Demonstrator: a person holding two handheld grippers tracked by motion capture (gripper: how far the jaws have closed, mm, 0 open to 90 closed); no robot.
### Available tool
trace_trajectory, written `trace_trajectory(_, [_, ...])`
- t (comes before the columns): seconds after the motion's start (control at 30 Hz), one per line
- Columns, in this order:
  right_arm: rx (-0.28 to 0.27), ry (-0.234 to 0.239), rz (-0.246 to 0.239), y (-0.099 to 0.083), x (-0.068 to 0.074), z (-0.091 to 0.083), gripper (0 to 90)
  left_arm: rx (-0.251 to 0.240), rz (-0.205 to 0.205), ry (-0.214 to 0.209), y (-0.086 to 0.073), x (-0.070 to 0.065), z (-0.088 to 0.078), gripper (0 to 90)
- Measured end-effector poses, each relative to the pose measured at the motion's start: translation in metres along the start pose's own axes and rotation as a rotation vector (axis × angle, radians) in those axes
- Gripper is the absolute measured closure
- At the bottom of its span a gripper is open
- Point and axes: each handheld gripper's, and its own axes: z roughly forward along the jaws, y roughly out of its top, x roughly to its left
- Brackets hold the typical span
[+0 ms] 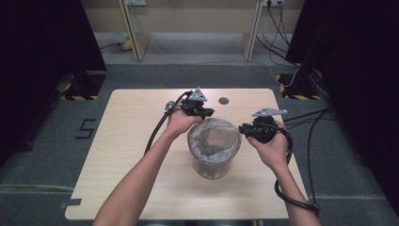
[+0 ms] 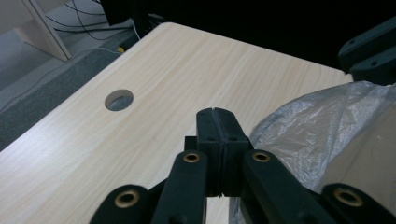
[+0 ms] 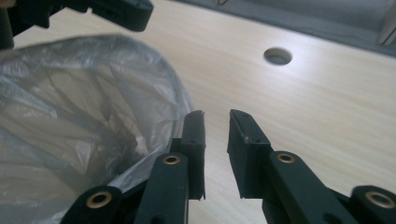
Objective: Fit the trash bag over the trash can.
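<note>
Bin (image 1: 214, 155) stands near the middle of the table (image 1: 127, 165), lined with a thin grey plastic bag (image 1: 212, 141) whose edge is folded over the rim. I have one gripper on each side of it. My left gripper (image 1: 201, 112) is at the far left part of the rim, held in my left hand (image 1: 181, 121), and in the left gripper view its jaws are pressed together, pad against pad, with nothing between them that I can see; the bag (image 2: 322, 135) lies just beside them on the right, and I cannot tell if it touches them. My right gripper (image 1: 243, 130) is at the right side of the rim, in my right hand (image 1: 273, 148). In the right gripper view its jaws stand apart with a clear gap, and bare wood of the table (image 3: 327, 107) shows through this gap. The bag (image 3: 84, 121) edge runs just beside the left jaw, maybe touching its outer side, but this part is dim and I am not sure. No plastic is between the pads. Beyond the bin, near the far edge of the table, there is a round hole (image 1: 223, 100), well apart from both grippers. A black cable (image 1: 157, 132) trails from the left gripper over the table.
</note>
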Motion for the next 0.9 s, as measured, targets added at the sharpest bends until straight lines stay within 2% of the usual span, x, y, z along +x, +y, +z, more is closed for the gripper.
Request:
trace_trajectory(0.03, [-0.024, -0.014, -0.015, 0.005, 0.003, -0.007, 73.4, -0.015, -0.002, 0.004, 0.0, 0.0, -0.007, 80.6])
trace_trajectory(0.07, [-0.024, -0.014, -0.015, 0.005, 0.003, -0.007, 73.4, -0.015, -0.002, 0.004, 0.0, 0.0, -0.007, 78.7])
trace_trajectory(0.17, [-0.048, -0.014, -0.047, 0.012, 0.011, -0.016, 70.8, -0.039, 0.022, -0.006, 0.0, -0.005, -0.018, 74.8])
trace_trajectory(0.23, [-0.055, 0.0, -0.077, 0.016, 0.018, -0.021, 70.1, -0.048, 0.038, -0.007, -0.001, -0.011, -0.025, 73.1])
trace_trajectory(0.27, [-0.053, 0.011, -0.093, 0.017, 0.023, -0.022, 69.7, -0.058, 0.05, -0.022, -0.002, -0.016, -0.029, 72.8])
trace_trajectory(0.4, [-0.008, 0.056, -0.154, 0.015, 0.04, -0.02, 67.6, -0.034, 0.125, -0.079, -0.002, -0.035, -0.035, 71.6])
trace_trajectory(0.5, [0.023, 0.055, -0.175, 0.011, 0.046, -0.016, 65.7, -0.007, 0.166, -0.109, -0.003, -0.046, -0.034, 70.8])
trace_trajectory(0.53, [0.03, 0.051, -0.184, 0.009, 0.047, -0.015, 64.5, 0.024, 0.208, -0.118, -0.004, -0.053, -0.031, 70.6])
trace_trajectory(0.57, [0.037, 0.048, -0.198, 0.009, 0.048, -0.015, 63.9, 0.024, 0.208, -0.118, -0.004, -0.053, -0.031, 70.5])
trace_trajectory(0.67, [0.044, 0.051, -0.201, 0.01, 0.048, -0.015, 63.0, 0.046, 0.246, -0.122, -0.004, -0.058, -0.026, 70.5])
trace_trajectory(0.7, [0.023, 0.063, -0.178, 0.011, 0.044, -0.017, 62.9, 0.047, 0.246, -0.12, -0.004, -0.058, -0.025, 70.5])
trace_trajectory(0.73, [0.023, 0.063, -0.178, 0.011, 0.044, -0.017, 62.9, 0.045, 0.244, -0.114, -0.004, -0.057, -0.024, 70.5])
trace_trajectory(0.83, [-0.007, 0.035, -0.126, 0.012, 0.032, -0.022, 63.3, 0.049, 0.232, -0.107, -0.005, -0.054, -0.023, 70.5])
trace_trajectory(0.9, [0.0, 0.037, -0.134, 0.011, 0.032, -0.022, 62.9, 0.051, 0.233, -0.109, -0.005, -0.054, -0.022, 70.5])
